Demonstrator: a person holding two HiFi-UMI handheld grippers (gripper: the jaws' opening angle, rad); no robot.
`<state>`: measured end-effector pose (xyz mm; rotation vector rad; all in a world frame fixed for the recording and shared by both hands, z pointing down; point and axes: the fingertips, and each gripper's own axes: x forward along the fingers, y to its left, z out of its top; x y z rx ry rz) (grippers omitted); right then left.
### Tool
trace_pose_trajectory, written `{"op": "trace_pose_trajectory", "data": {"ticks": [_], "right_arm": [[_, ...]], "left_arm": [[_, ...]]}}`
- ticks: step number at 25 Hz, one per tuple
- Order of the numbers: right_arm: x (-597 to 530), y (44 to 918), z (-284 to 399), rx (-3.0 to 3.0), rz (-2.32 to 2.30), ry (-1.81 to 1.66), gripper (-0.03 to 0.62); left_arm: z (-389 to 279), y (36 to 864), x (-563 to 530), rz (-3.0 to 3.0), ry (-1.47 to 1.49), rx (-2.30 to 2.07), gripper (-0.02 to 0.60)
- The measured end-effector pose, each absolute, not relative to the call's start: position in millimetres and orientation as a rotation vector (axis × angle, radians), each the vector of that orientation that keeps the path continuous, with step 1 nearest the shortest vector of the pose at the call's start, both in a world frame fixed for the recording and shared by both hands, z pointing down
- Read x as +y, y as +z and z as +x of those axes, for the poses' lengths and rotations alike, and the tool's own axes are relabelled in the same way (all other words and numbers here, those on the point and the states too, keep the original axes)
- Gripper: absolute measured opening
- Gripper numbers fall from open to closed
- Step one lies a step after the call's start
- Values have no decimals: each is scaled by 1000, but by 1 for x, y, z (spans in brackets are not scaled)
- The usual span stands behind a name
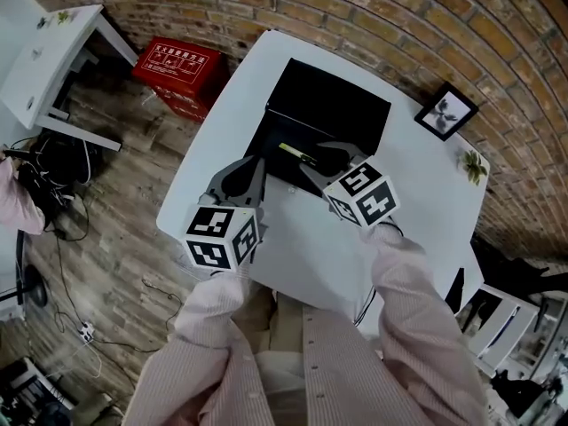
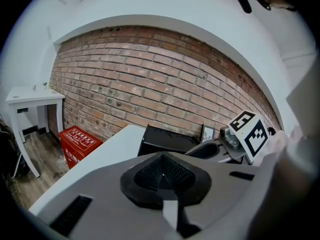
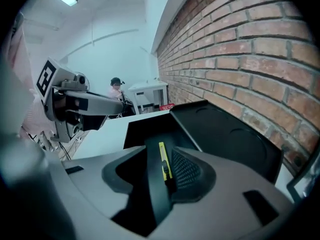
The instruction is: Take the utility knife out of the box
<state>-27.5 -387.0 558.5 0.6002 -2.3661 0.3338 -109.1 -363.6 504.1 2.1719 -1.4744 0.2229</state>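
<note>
At frame centre the right gripper (image 1: pixel 321 161) is clamped on the slim yellow-and-black utility knife (image 1: pixel 295 155) over the open black box (image 1: pixel 333 105), while the left gripper (image 1: pixel 244 177), lower left, is pinched together empty; held so narrowly, the knife could pivot and drop back in.

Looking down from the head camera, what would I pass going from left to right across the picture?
White side table → red crate on the floor → left gripper → utility knife → picture frame. The black box and right gripper overlap others, so they are left out.
</note>
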Motion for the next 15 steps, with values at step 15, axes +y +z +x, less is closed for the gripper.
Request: {"op": "trace_pose_trajectory", "data": {"ticks": [15], "right_arm": [[-394, 603, -41, -2135, 418, 306, 156]], "left_arm": [[-113, 521, -381, 2148, 215, -1427, -8]]}}
